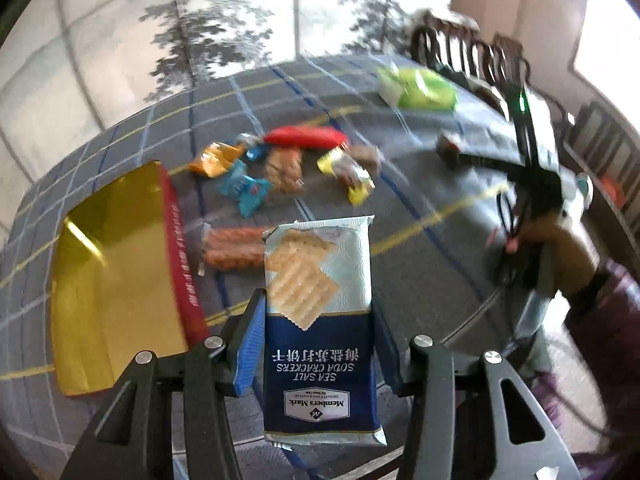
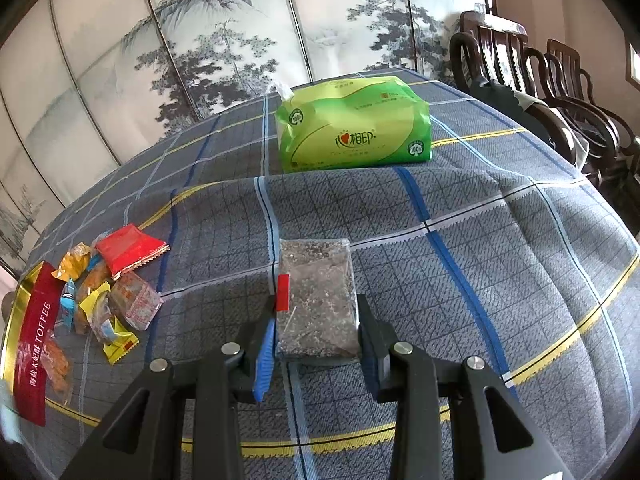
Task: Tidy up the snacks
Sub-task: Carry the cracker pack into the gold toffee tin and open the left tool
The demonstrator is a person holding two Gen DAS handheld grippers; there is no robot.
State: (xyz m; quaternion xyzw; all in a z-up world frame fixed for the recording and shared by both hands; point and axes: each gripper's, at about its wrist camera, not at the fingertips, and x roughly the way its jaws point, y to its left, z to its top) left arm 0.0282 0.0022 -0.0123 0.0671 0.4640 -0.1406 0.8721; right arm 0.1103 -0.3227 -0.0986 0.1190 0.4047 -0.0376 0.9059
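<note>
Plaid-clothed tabletop [image 2: 500,240], green tissue pack [image 2: 354,124] at its far side. Gold-lined toffee tin [image 1: 108,264] sits open at the left, loose snack pile [image 1: 280,168] just beyond it. Left gripper [image 1: 318,344] is clamped on the soda cracker pack [image 1: 320,320], tin just beside. Right gripper [image 2: 316,344] grasps a dark clear-wrapped snack bar [image 2: 316,300], held over the cloth. Judgement: carry the crackers level over the tin's rim, lower flat, then release; don't squeeze harder.
</note>
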